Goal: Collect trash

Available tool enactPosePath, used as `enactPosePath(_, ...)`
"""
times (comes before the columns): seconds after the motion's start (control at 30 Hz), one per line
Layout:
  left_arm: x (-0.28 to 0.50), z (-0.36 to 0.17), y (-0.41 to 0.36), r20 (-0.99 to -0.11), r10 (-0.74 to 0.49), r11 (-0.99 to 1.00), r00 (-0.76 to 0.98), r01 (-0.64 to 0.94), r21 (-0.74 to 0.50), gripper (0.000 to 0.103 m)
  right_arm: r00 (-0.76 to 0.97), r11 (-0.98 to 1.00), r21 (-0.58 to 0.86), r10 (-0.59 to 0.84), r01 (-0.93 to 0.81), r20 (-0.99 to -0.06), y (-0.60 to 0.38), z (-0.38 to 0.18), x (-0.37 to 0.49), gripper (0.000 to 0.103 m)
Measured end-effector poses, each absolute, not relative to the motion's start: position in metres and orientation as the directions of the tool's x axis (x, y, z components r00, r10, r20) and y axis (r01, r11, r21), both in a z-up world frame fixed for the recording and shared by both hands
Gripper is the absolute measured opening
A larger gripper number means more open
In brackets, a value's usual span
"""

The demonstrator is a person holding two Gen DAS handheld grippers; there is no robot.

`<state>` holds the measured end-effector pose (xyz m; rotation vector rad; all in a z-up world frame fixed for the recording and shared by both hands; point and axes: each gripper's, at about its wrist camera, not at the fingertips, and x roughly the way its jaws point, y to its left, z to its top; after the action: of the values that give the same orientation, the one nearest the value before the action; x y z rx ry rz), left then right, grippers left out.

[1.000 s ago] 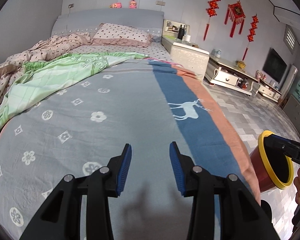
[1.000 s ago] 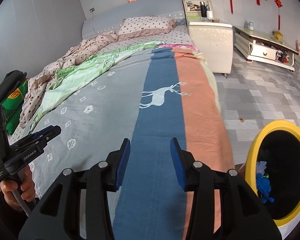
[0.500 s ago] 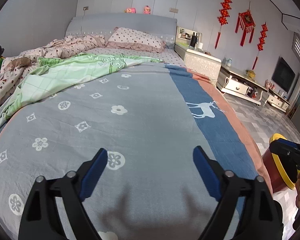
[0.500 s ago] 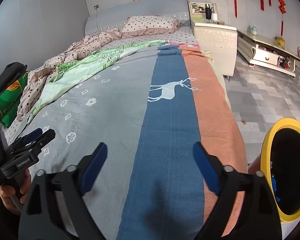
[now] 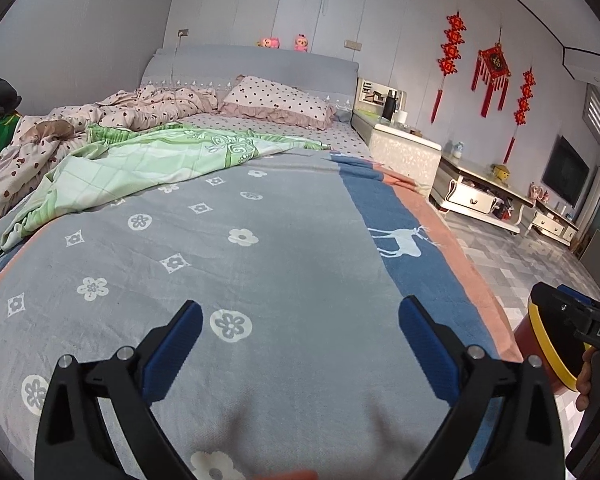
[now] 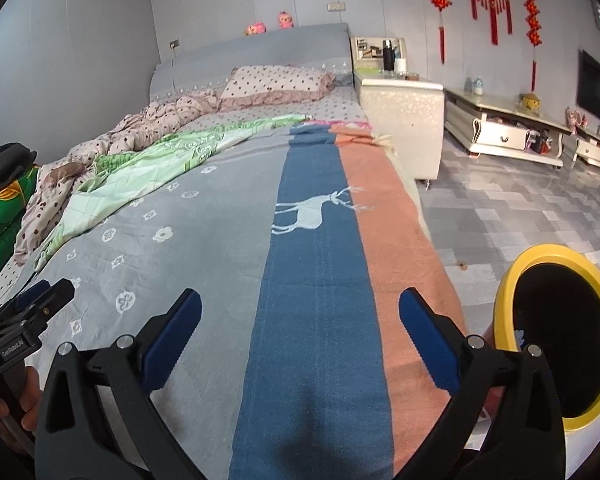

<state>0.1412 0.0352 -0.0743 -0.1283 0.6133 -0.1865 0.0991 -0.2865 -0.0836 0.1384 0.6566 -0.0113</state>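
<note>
Trash bin [image 6: 512,344], yellow-rimmed, stands at four o'clock beside the bed [image 6: 204,248]; both the left gripper [image 5: 300,354] and right gripper [image 6: 300,354] have just spread wide, empty, ready to collect.

a grey flowered bedspread [image 5: 228,264] with a blue deer stripe [image 6: 316,216] covers the bed. a green sheet [image 5: 140,164] and dotted quilt [image 5: 148,100] lie crumpled near a pillow [image 5: 276,98]. red knots [image 5: 494,68] hang on the wall.
</note>
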Motion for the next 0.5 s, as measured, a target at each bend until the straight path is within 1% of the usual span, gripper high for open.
enactPosePath(0.27, 0.118, -0.049, 0.031, -0.499, -0.217, 0.974, 0.839, 0.15, -0.171, 0.095, 0.846, 0.994, 0.068, -0.037, 0.087, -0.533, -0.28, -0.062, 0.075, 0.095)
enactPosePath(0.5, 0.096, -0.031, 0.021, -0.449, -0.236, 0.97, 0.862, 0.182, -0.162, 0.095, 0.874, 0.991, 0.079, -0.057, 0.108, -0.483, -0.283, -0.049, 0.056, 0.095)
